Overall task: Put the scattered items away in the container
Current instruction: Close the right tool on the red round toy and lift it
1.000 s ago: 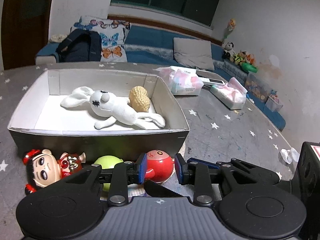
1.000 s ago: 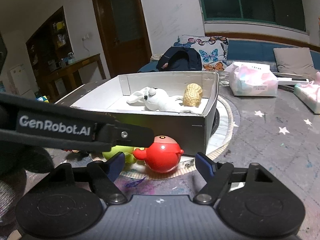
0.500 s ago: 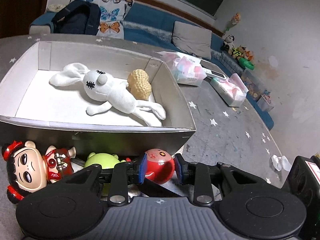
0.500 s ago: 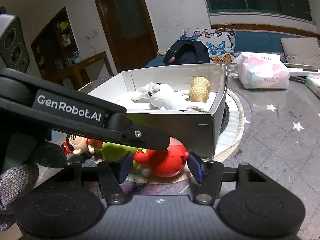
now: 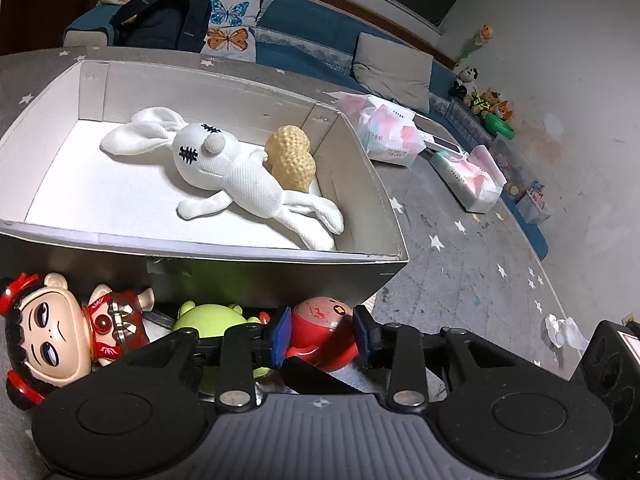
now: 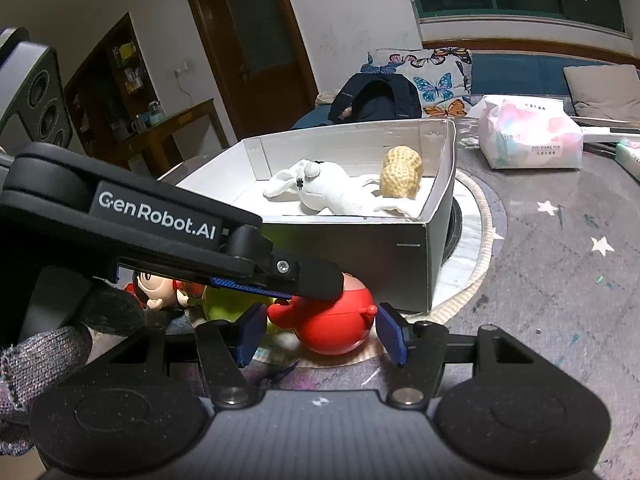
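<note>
A red round toy (image 5: 324, 316) lies on the table in front of the grey cardboard box (image 5: 240, 248). My left gripper (image 5: 322, 336) reaches down over it. Its jaws are opening with the toy between the blue pads. In the right wrist view one left finger (image 6: 312, 276) lies across the top of the red toy (image 6: 332, 328). My right gripper (image 6: 320, 336) is shut on the toy from the near side, a pad against each flank. A green toy (image 5: 212, 318) and a big-headed doll (image 5: 48, 336) lie to the left. The box holds a white rabbit (image 5: 232, 168) and a peanut plush (image 5: 292, 160).
Two tissue packs (image 5: 384, 132) (image 5: 472, 176) and a crumpled paper (image 5: 560, 330) lie on the star-patterned table to the right. A round mat (image 6: 476, 248) sticks out from under the box (image 6: 344, 222). A gloved hand (image 6: 44, 344) holds the left gripper. A sofa with a backpack runs behind.
The left gripper tipped down closer over the red toy and its jaws widened slightly. The right gripper's jaws narrowed onto the toy. The toy stayed on the table.
</note>
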### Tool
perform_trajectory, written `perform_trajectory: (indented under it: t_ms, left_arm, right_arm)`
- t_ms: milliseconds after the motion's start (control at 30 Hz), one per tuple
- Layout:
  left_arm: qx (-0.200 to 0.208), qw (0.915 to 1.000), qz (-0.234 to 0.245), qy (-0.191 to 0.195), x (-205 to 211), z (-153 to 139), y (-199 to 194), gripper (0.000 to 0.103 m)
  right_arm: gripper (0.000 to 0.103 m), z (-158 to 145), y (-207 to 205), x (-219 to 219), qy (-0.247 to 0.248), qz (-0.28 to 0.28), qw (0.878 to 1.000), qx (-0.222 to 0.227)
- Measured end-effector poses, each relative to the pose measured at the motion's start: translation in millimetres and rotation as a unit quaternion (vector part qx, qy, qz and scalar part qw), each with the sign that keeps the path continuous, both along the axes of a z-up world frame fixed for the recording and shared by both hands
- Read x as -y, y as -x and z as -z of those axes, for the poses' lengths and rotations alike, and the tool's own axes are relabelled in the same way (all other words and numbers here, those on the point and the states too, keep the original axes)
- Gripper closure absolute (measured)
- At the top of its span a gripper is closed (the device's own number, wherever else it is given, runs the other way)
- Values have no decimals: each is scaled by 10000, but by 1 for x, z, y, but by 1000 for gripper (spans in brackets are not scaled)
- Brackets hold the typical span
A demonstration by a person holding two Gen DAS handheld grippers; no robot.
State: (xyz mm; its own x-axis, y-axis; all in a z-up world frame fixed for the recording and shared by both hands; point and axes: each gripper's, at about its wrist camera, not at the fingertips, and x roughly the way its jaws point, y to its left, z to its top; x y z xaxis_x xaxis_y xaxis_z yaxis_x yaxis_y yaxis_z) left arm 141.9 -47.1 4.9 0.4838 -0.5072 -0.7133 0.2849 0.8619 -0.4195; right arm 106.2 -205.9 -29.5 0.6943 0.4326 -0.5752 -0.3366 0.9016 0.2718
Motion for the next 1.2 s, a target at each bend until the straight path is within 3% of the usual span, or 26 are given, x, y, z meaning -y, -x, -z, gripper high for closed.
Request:
perform_trajectory:
  t_ms: [533,867,1067,1200]
  left_arm:
    - [-109,9994,-94,310,-3,3,11,63]
    - [508,9962,-126,689,-6,-39,31,63]
    - [705,9925,-323,943,-12,-56,6,63]
    - [572,9914,-440,1090,-19,-53,-23,63]
  right_arm:
    - [42,0,9,3,-12,58,10000,-10]
    - [42,-39,26,9,18,97,9981,604]
    - [42,-64,0,2,223,30,9954,930]
    - [42,-67,-28,-5,446,-86,9948,914]
